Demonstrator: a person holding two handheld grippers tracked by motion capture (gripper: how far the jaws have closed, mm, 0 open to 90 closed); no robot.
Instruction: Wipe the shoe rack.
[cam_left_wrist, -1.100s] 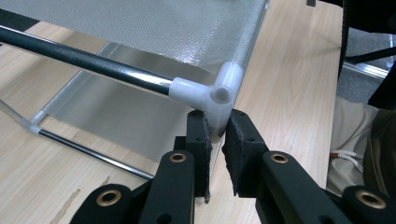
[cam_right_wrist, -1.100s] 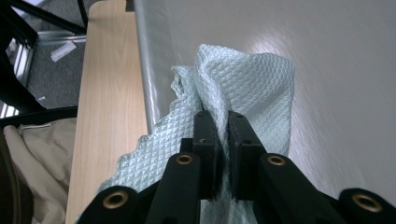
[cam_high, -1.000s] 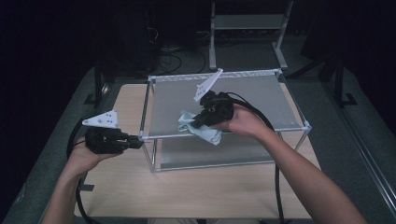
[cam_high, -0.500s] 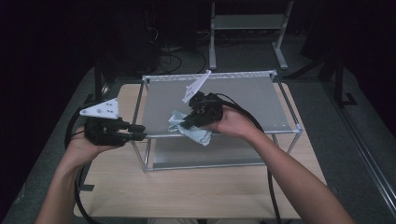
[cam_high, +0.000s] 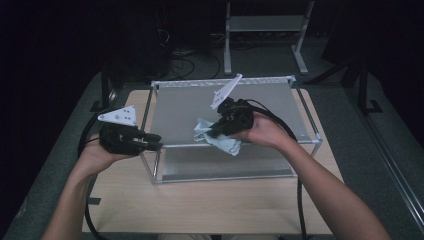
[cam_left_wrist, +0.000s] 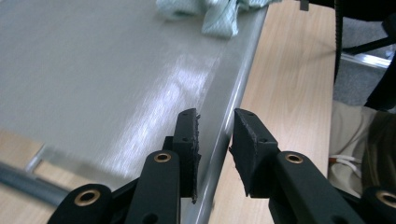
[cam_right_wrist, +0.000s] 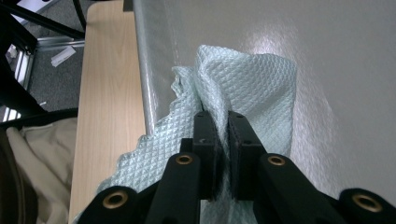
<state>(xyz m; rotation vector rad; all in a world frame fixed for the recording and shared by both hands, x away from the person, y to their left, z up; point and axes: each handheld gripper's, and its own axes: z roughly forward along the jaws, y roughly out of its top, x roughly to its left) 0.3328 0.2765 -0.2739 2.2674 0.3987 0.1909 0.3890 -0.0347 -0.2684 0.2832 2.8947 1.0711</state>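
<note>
Right fingers pinch the cloth; left fingers, just opening, straddle the shelf edge.

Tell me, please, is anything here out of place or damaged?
Nothing is damaged. Only the cloth is untidy: bunched in the right hand-held gripper, it hangs over the front edge of the metal shelf.

One cloth, one two-tier metal shelf, one wooden table, and two hand-held grippers.
</note>
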